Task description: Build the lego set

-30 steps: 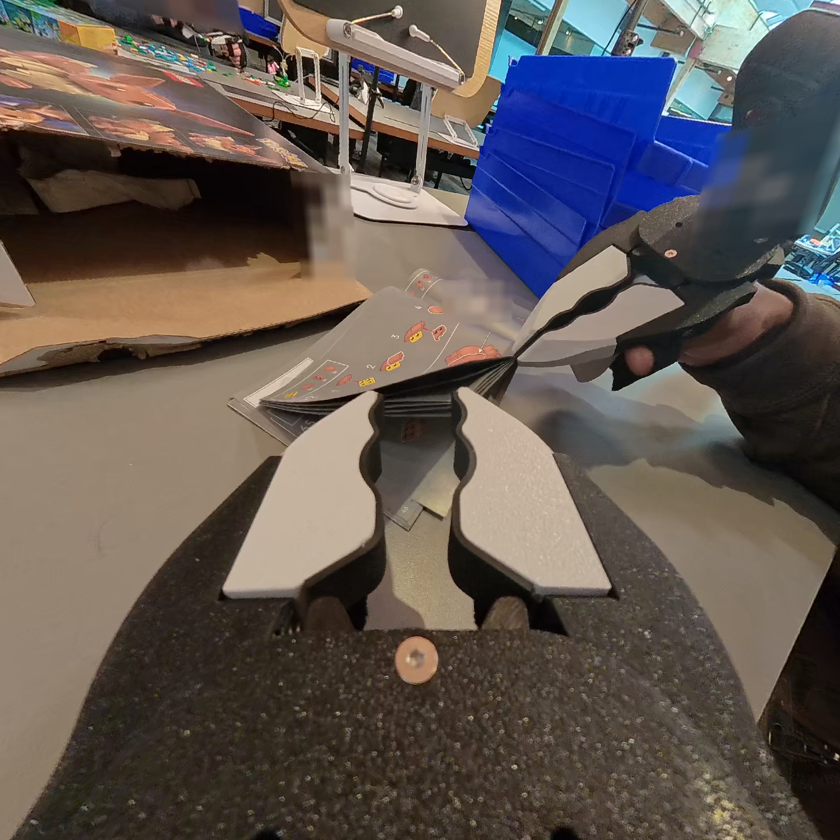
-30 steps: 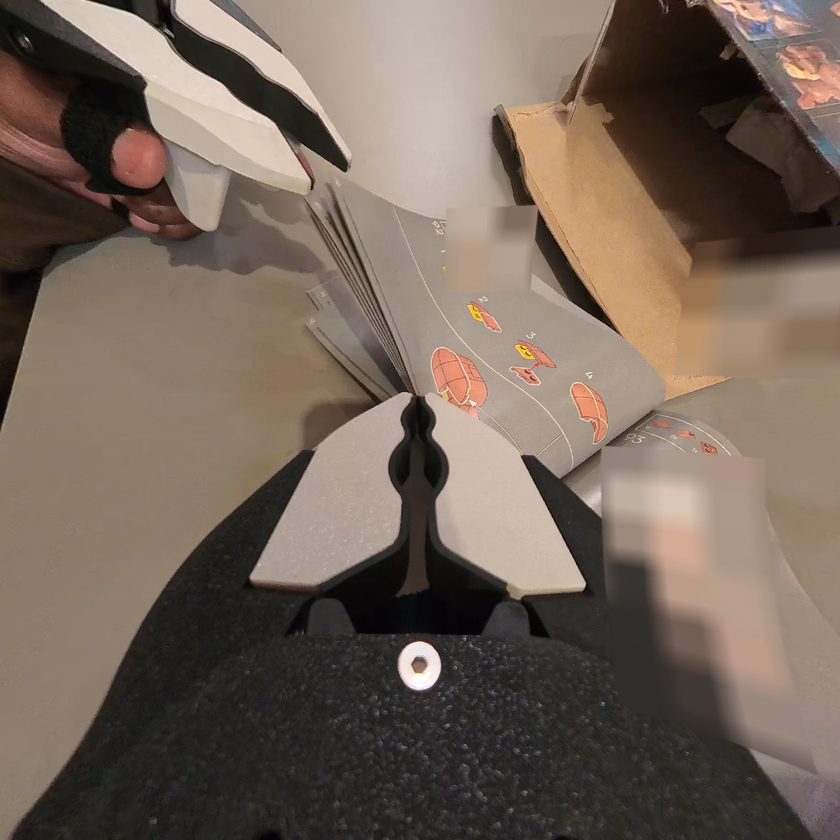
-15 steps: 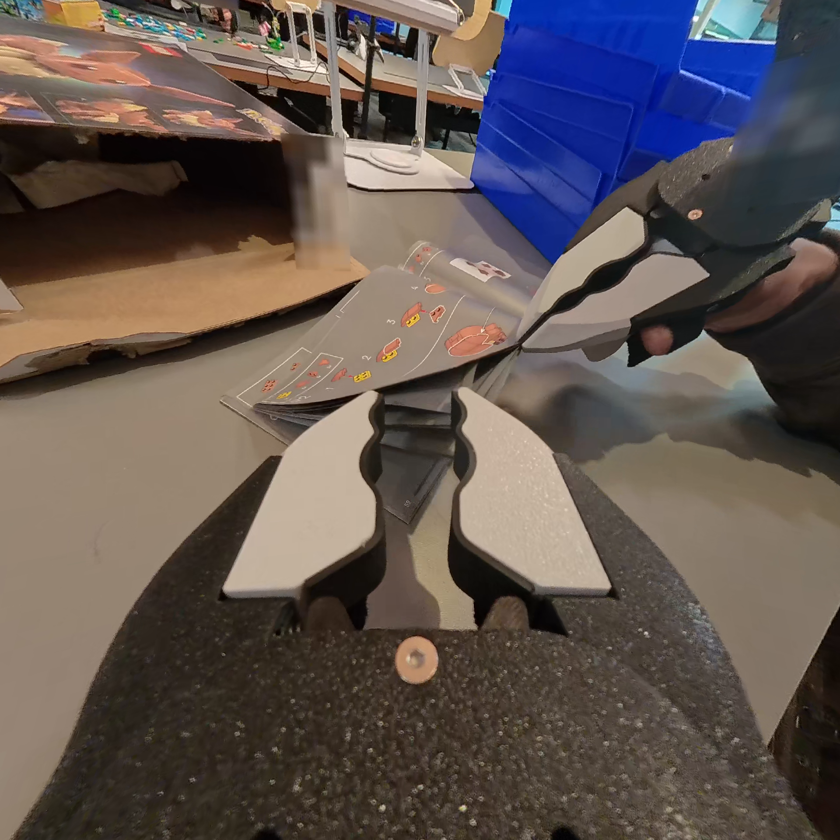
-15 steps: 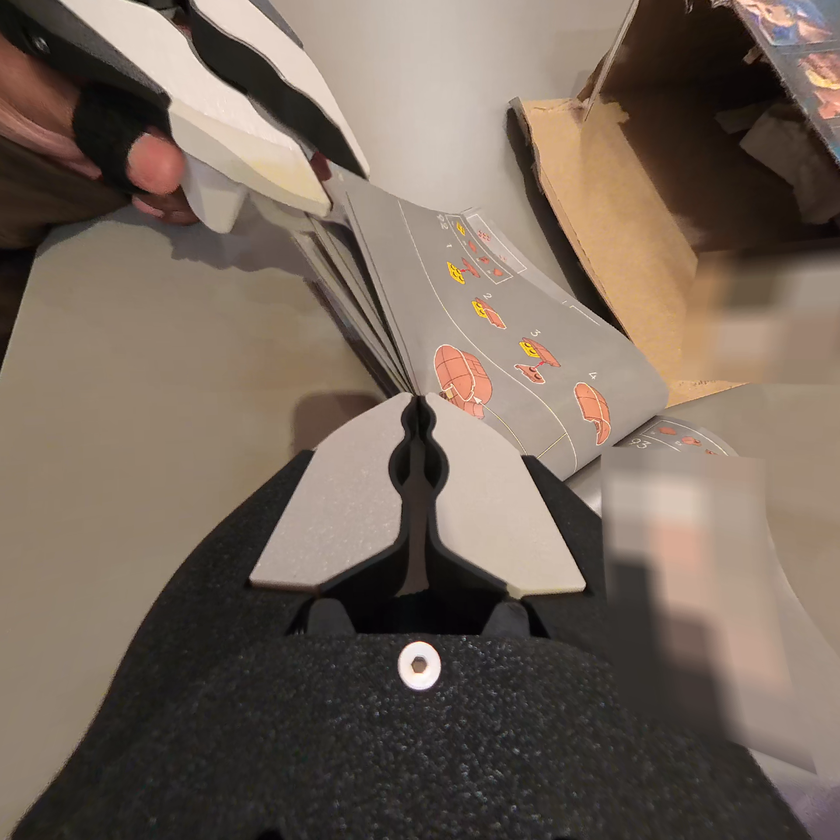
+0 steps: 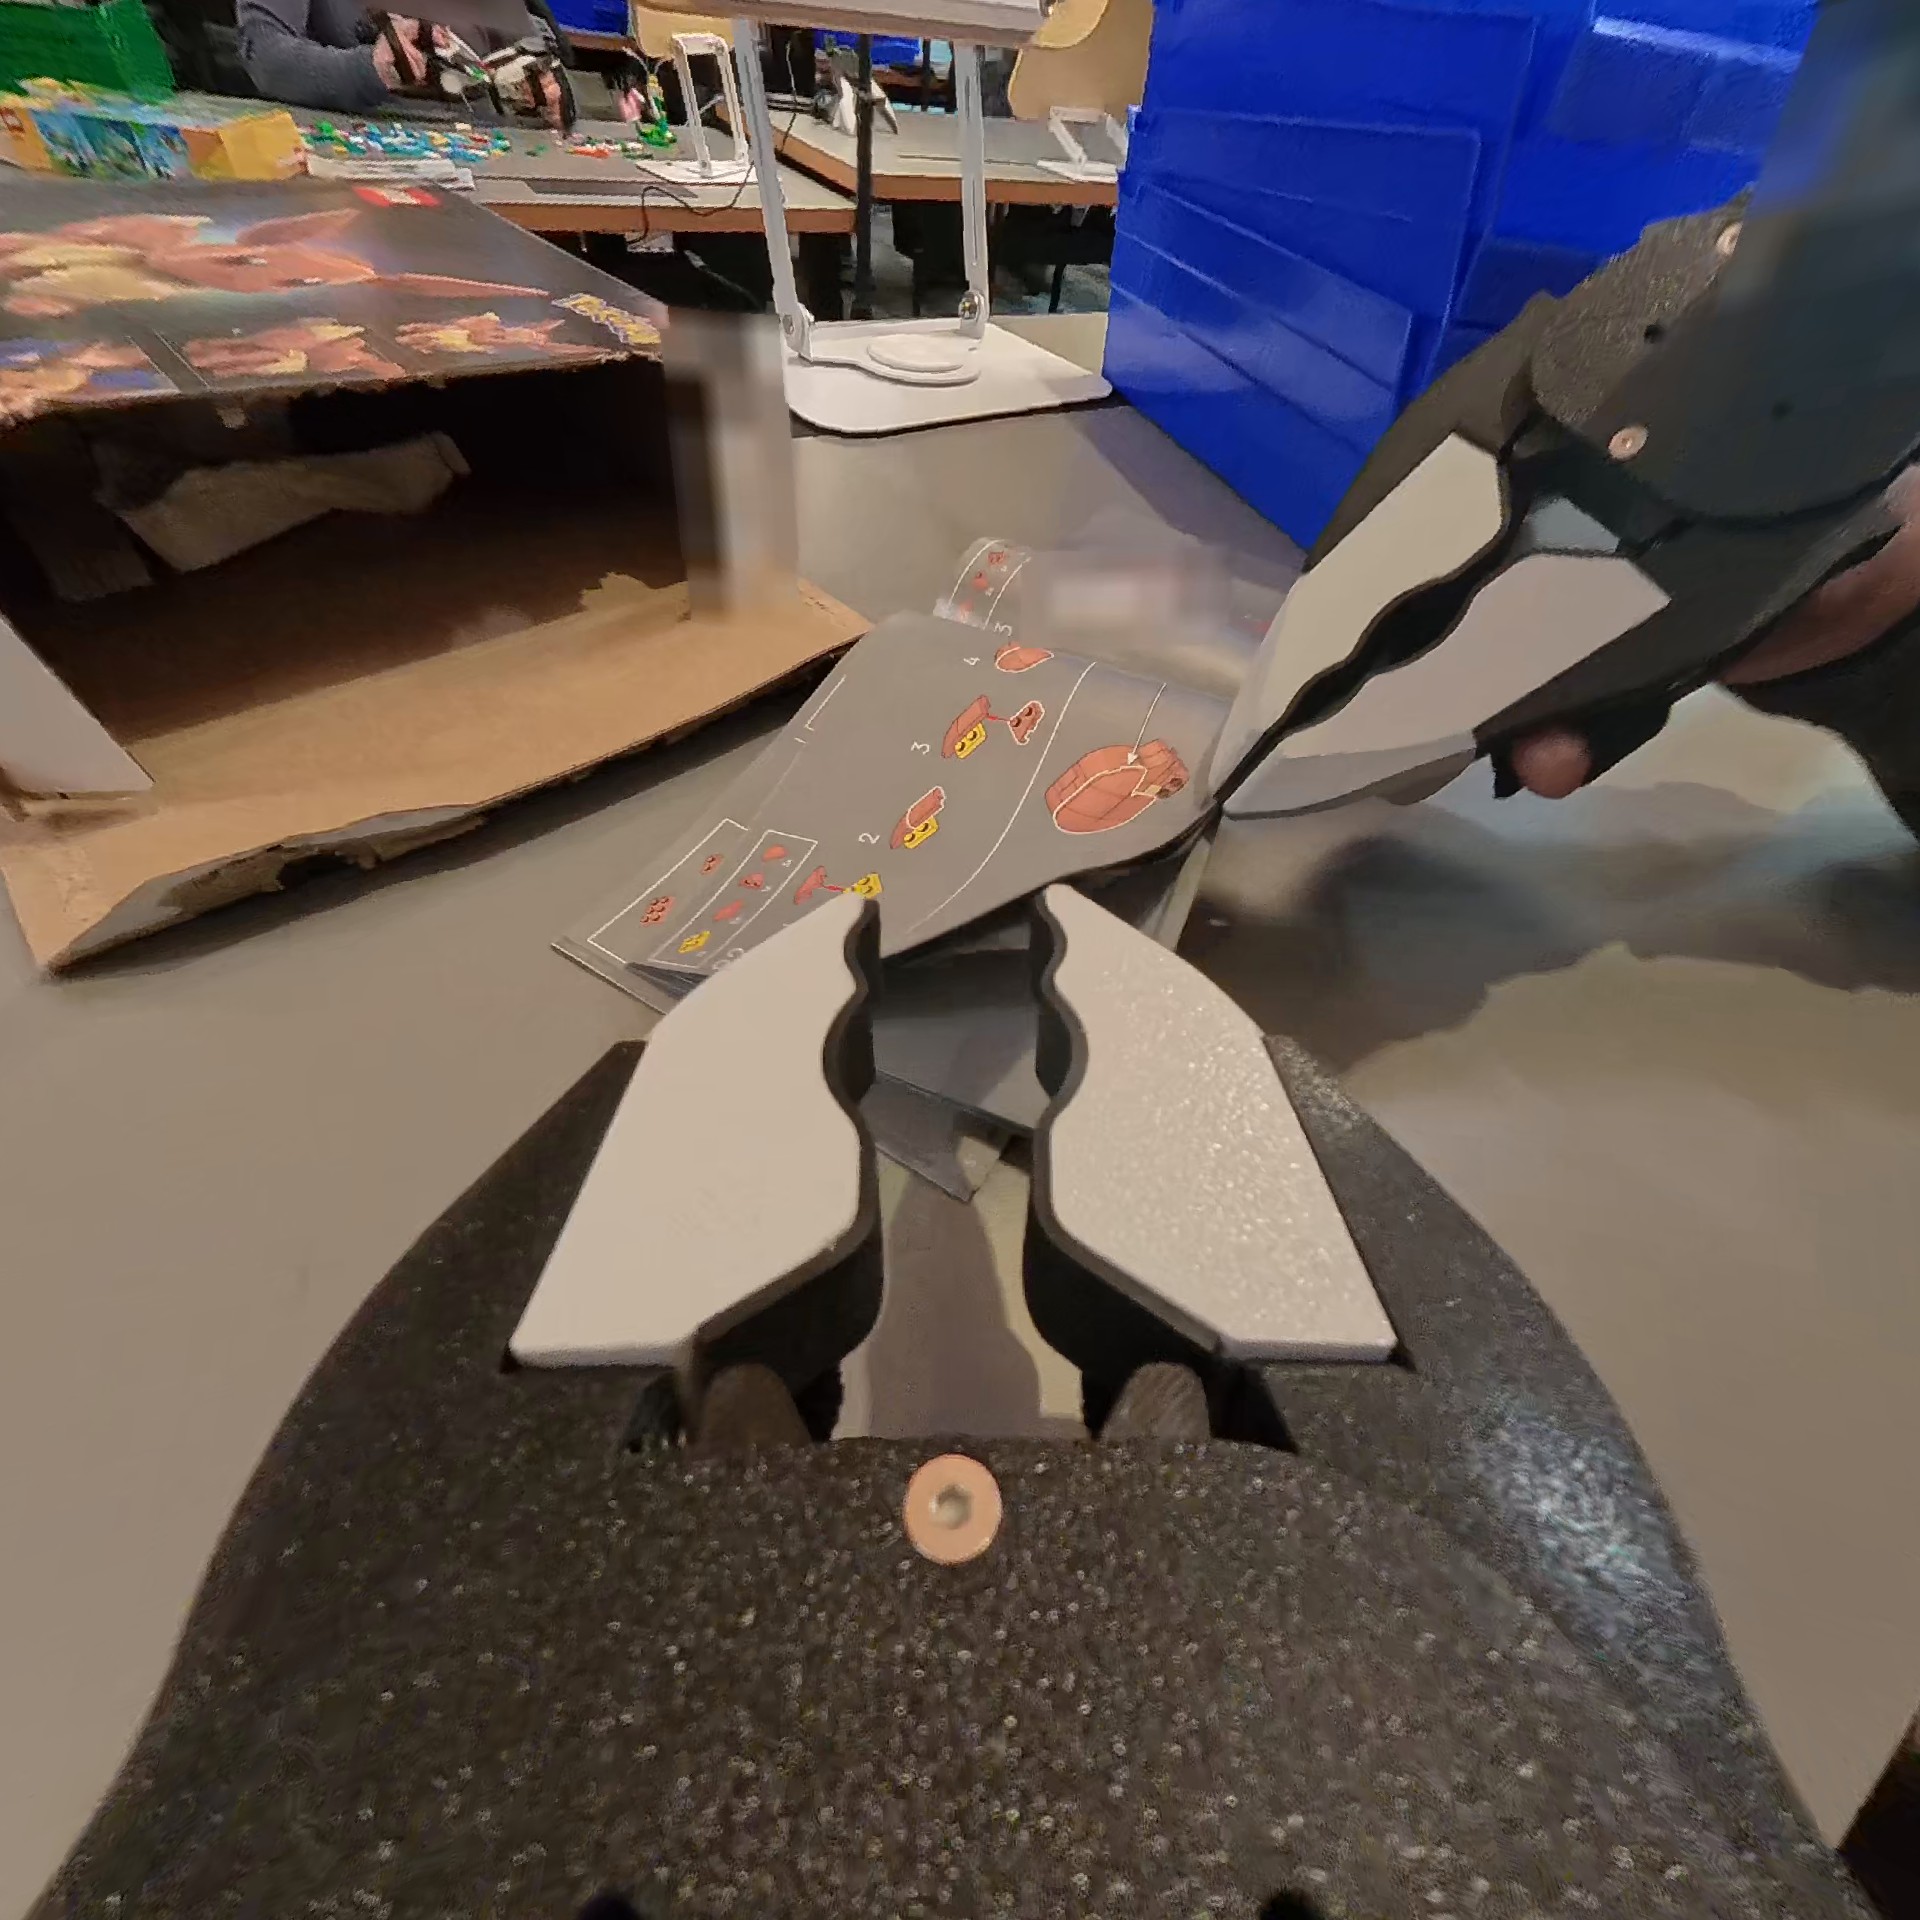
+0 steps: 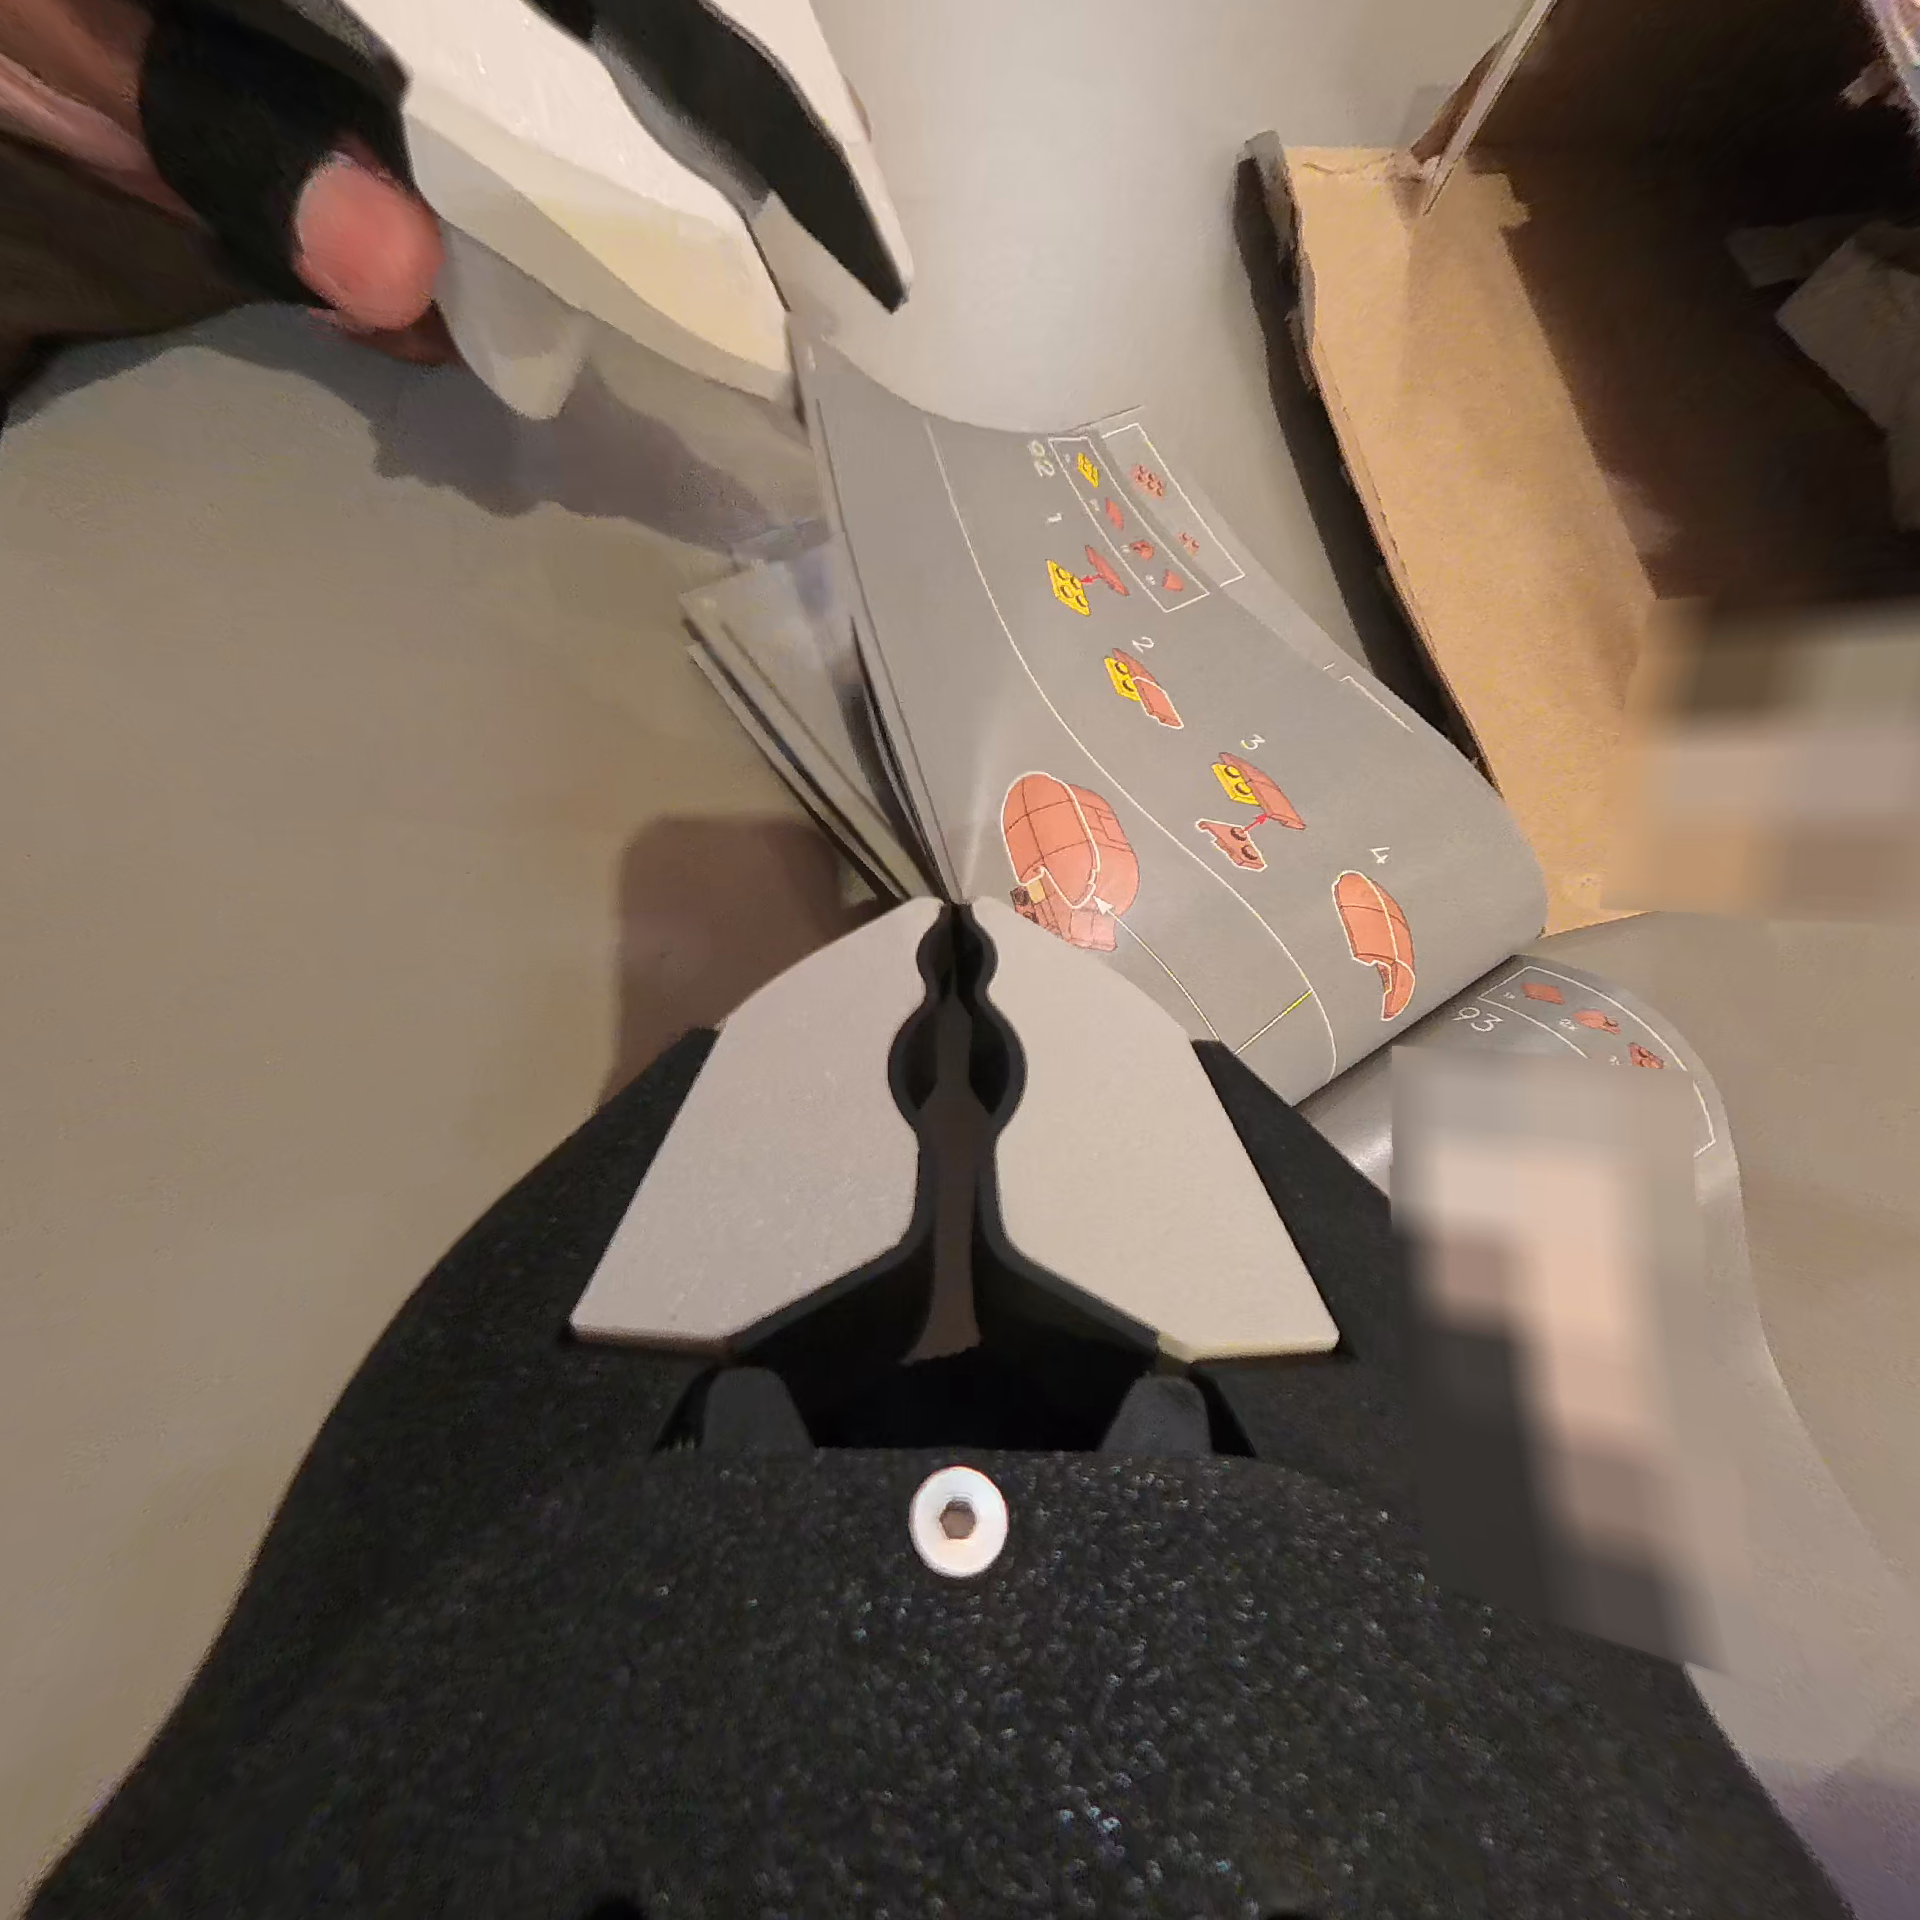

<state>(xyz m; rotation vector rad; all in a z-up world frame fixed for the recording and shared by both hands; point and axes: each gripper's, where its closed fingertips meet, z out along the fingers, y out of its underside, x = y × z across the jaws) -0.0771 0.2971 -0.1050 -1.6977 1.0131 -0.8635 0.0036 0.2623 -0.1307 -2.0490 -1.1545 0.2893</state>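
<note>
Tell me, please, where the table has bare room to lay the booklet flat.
Bare table lies left of the left gripper, below the box flap. Crowded: booklet centre, right gripper and blue bins beyond.

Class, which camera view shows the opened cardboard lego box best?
The left wrist view: the opened cardboard lego box shows its printed top, dark interior and torn flap on the grey table. The right wrist view catches only a corner, flap and a little interior.
</note>
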